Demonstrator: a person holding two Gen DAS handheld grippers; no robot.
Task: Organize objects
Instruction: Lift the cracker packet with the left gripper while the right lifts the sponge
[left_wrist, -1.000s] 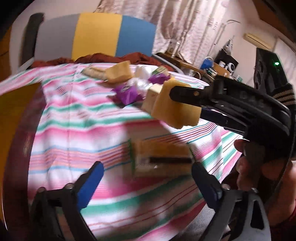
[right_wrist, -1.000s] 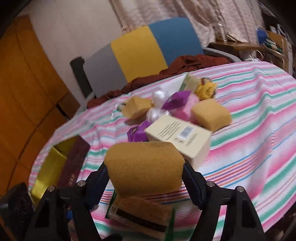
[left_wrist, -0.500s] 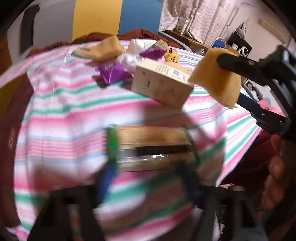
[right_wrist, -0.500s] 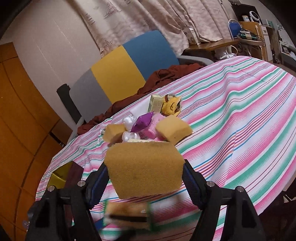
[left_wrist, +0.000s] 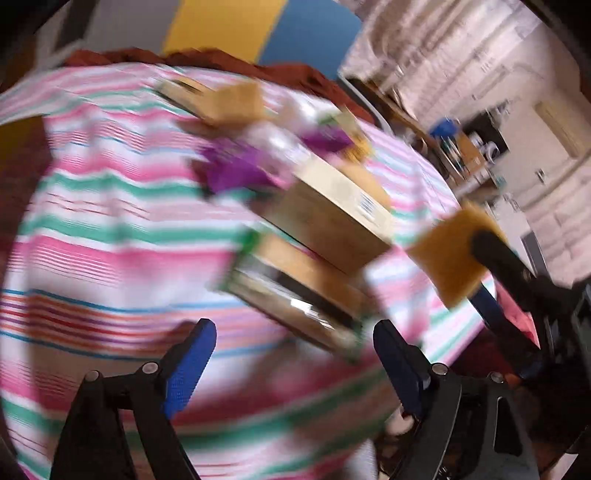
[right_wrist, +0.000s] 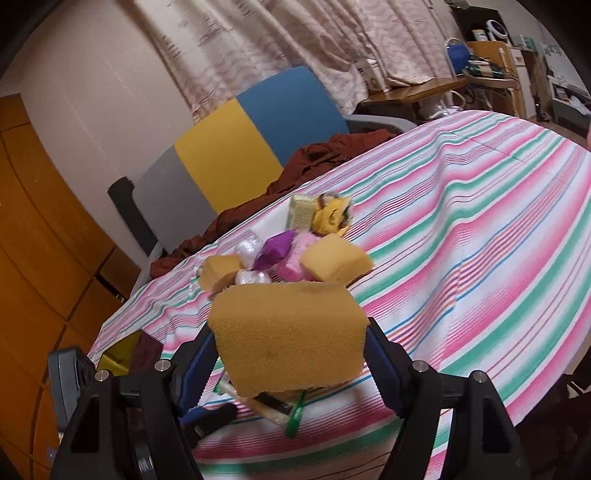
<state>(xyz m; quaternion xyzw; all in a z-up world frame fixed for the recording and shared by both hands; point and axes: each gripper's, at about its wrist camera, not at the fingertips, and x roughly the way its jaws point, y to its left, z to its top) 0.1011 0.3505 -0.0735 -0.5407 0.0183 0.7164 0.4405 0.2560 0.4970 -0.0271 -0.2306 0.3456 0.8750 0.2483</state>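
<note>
The right gripper is pinching a soft, light sponge by its sides above the tabletop's near edge; the left gripper is hovering spread before a wrapped sponge pack, likely slippery, best grasped across its long sides.

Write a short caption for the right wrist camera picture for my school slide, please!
Right gripper holding a yellow-brown rectangular foam sponge above the pink-and-green striped tablecloth.
</note>
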